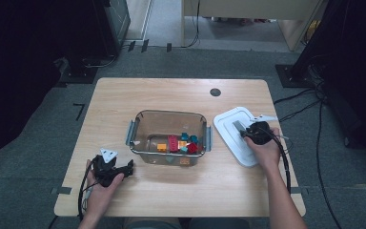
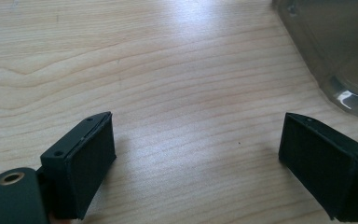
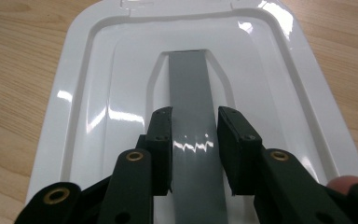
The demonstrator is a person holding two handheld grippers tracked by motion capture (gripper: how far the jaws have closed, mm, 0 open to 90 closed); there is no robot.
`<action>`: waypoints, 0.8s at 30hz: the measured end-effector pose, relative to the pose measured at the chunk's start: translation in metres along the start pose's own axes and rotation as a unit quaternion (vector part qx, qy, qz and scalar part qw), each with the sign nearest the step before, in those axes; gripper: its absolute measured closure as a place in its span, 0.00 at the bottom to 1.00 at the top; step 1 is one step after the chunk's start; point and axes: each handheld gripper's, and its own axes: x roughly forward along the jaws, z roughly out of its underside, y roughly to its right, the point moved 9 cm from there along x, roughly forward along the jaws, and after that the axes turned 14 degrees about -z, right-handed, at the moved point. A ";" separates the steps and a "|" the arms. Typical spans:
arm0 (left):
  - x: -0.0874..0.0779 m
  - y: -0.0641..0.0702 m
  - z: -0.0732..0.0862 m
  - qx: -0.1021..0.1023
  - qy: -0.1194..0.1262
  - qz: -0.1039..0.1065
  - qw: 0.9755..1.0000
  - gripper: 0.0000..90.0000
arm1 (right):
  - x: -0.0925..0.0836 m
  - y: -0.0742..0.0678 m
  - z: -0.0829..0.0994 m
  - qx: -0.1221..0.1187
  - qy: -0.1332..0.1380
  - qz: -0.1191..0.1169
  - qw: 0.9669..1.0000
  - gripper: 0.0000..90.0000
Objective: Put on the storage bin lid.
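Observation:
A white lid (image 1: 228, 121) lies flat on the table right of a clear plastic box (image 1: 171, 113) that holds several coloured toy bricks (image 1: 181, 143). In the right gripper view a grey handle strip (image 3: 189, 79) runs down the middle of the lid (image 3: 102, 93). My right gripper (image 3: 194, 126) straddles that strip, one pad against each of its long edges; from above, the right gripper (image 1: 242, 128) sits on the lid. My left gripper (image 1: 128, 168) rests low over bare wood left of the box. Its jaws (image 2: 196, 149) stand wide apart with nothing between them.
A corner of the clear box (image 2: 335, 46) shows at the upper right of the left gripper view. The wooden table (image 1: 181, 93) has a round cable hole (image 1: 215, 92) at the back. Cables and dark equipment stand on the floor around it.

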 end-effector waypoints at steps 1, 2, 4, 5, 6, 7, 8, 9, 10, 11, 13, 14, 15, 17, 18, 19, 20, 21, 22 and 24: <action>0.000 0.000 0.000 -0.001 0.000 -0.001 1.000 0.11 | 0.000 0.000 0.000 0.007 0.002 0.000 1.000 0.76; 0.000 0.000 0.000 -0.006 -0.002 -0.006 1.000 0.11 | -0.001 0.000 0.000 0.013 0.003 0.000 1.000 0.76; 0.000 0.000 0.000 -0.010 -0.003 -0.011 1.000 0.11 | -0.002 0.000 -0.001 0.020 0.005 0.000 1.000 0.76; 0.000 0.000 0.000 -0.010 -0.003 -0.011 1.000 0.11 | -0.003 0.000 -0.001 0.021 0.005 -0.001 1.000 0.76; 0.000 0.000 0.000 -0.008 -0.003 -0.010 1.000 0.11 | -0.005 -0.001 -0.002 0.021 0.006 -0.002 1.000 0.76; -0.001 0.000 0.001 -0.004 -0.002 -0.006 1.000 0.11 | -0.006 -0.001 -0.002 0.020 0.008 -0.001 1.000 0.76; -0.001 0.000 0.001 -0.001 -0.002 -0.002 1.000 0.11 | -0.008 -0.002 -0.004 0.020 0.010 -0.002 1.000 0.76; -0.002 0.000 0.001 0.002 -0.002 0.001 1.000 0.11 | -0.010 -0.002 -0.005 0.021 0.013 -0.003 1.000 0.76; -0.002 -0.001 0.002 0.005 -0.002 0.004 1.000 0.11 | -0.012 -0.003 -0.006 0.022 0.016 -0.004 1.000 0.76; -0.002 -0.001 0.002 0.008 -0.003 0.006 1.000 0.11 | -0.015 -0.004 -0.007 0.025 0.018 -0.005 1.000 0.76; -0.003 -0.002 0.002 0.012 -0.005 0.009 1.000 0.12 | -0.018 -0.004 -0.008 0.026 0.022 -0.007 0.999 0.76; -0.003 -0.002 0.002 0.012 -0.007 0.009 1.000 0.13 | -0.021 -0.005 -0.009 0.028 0.023 -0.008 0.999 0.76; -0.003 -0.002 0.001 0.013 -0.007 0.010 1.000 0.14 | -0.023 -0.005 -0.009 0.029 0.025 -0.009 0.999 0.76; -0.003 -0.004 0.001 0.014 -0.009 0.008 1.000 0.14 | -0.028 -0.006 -0.010 0.030 0.028 -0.009 0.999 0.76; -0.003 -0.004 0.001 0.015 -0.009 0.006 1.000 0.15 | -0.030 -0.006 -0.011 0.030 0.029 -0.010 0.999 0.76; -0.003 -0.005 0.001 0.016 -0.007 0.004 1.000 0.15 | -0.032 -0.006 -0.011 0.031 0.030 -0.010 0.999 0.76; -0.004 -0.005 0.000 0.014 -0.004 0.004 1.000 0.15 | -0.035 -0.006 -0.012 0.030 0.030 -0.010 0.999 0.76; -0.005 -0.006 -0.001 0.012 -0.003 0.006 1.000 0.15 | -0.037 -0.006 -0.013 0.029 0.030 -0.010 0.999 0.76; -0.006 -0.006 -0.003 0.009 0.000 0.006 1.000 0.15 | -0.039 -0.007 -0.014 0.027 0.031 -0.012 0.999 0.76; -0.008 -0.008 -0.007 0.005 0.006 0.006 1.000 0.15 | -0.042 -0.008 -0.016 0.021 0.027 -0.012 0.999 0.76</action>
